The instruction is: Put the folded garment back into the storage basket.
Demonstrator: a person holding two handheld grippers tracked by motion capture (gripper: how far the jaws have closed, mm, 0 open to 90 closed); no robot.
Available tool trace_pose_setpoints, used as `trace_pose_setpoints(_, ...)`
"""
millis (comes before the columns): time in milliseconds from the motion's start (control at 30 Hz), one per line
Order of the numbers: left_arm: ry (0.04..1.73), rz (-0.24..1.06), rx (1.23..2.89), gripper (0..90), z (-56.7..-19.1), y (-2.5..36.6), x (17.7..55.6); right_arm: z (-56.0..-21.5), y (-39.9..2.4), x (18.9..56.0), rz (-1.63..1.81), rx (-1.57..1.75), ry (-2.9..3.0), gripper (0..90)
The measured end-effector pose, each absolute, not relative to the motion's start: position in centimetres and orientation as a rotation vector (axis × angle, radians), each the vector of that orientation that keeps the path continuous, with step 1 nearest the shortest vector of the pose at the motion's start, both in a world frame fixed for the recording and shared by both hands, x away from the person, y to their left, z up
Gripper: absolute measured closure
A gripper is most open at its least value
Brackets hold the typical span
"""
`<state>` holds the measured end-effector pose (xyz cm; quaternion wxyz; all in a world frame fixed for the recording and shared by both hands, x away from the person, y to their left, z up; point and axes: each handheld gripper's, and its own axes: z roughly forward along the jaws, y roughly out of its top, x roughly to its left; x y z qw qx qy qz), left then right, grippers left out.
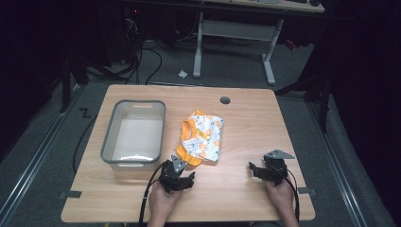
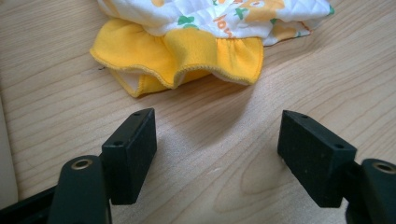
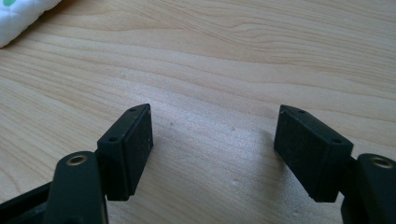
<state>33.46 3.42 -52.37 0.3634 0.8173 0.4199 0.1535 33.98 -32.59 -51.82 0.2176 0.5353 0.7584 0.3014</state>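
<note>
The folded garment [image 1: 201,137] is laid near the worktop [image 1: 246,189] centre, just beside the grey bin [image 1: 135,132]. It is judged light, soft and limp; the yellow ruffled hem [image 2: 187,58] should be gripped. The left gripper [image 1: 182,177] is held low before that hem, fingers [image 2: 133,154] spread and empty. The right gripper [image 1: 265,171] is kept well apart, fingers [image 3: 128,149] likewise spread.

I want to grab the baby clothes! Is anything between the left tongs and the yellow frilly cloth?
No. Just bare wooden table lies between the open left tongs and the folded yellow-and-white printed cloth garment.
</note>
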Motion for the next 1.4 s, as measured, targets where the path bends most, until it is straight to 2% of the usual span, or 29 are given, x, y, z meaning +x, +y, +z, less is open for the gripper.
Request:
trace_pose_setpoints(1233,1.08,0.406,2.108,28.4,-52.37,3.31,33.43,-51.82,-32.6,34.0,0.834,1.482,2.101,28.5)
trace_pose_setpoints(1400,1.098,0.415,2.101,30.8,-52.33,3.19,33.44,-51.82,-32.6,34.0,0.834,1.482,2.101,28.5)
